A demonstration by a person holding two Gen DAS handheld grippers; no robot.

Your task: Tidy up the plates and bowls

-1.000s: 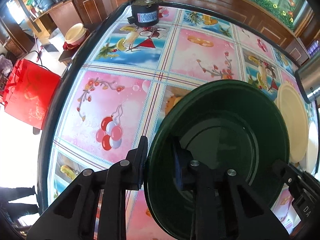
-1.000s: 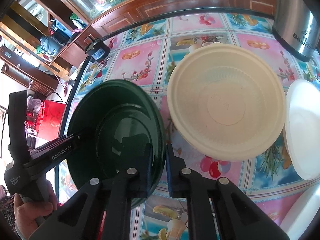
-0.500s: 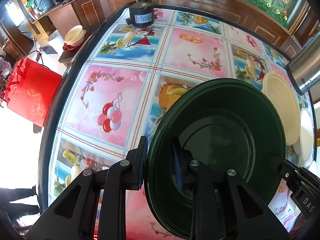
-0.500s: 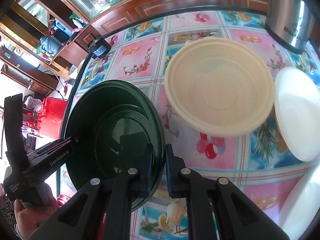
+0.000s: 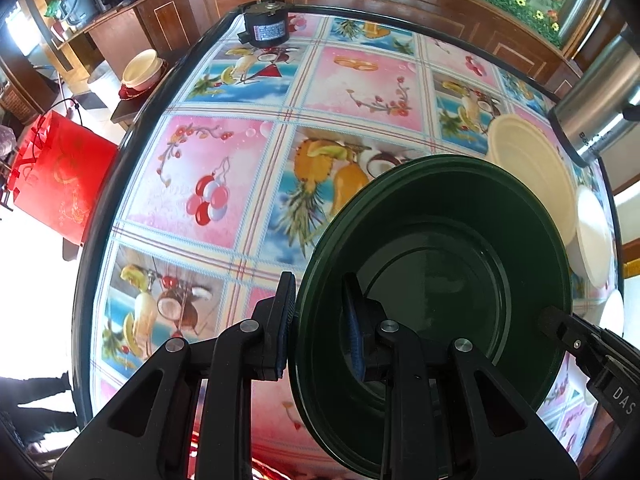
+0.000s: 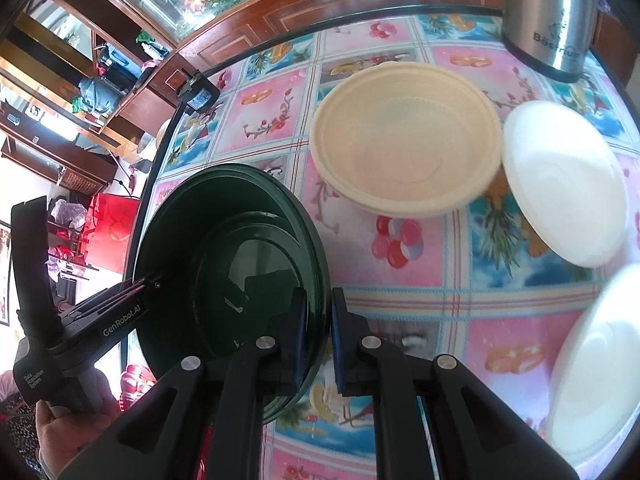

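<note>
A dark green plate [image 5: 440, 280] hangs above the patterned table, held at two opposite sides of its rim. My left gripper [image 5: 320, 292] is shut on the plate's left rim, one finger inside and one outside. My right gripper [image 6: 320, 308] is shut on the right rim of the same green plate [image 6: 240, 248]. In the left wrist view the right gripper's tip [image 5: 560, 328] shows on the far rim. A cream bowl [image 6: 404, 140] sits on the table beyond the plate. A white plate [image 6: 564, 184] lies to its right, and another white plate [image 6: 600, 352] lies nearer.
A steel kettle [image 6: 548, 20] stands at the far right of the table. A black motor [image 5: 266, 28] sits at the far left corner. The table's dark edge [image 5: 120, 160] runs along the left, with a red bag [image 5: 60, 176] on the floor beyond it.
Both grippers have drawn back from the cream bowl with the green plate between them and risen a little. More of the tablecloth now shows beyond the plate. Both grips are unchanged.
</note>
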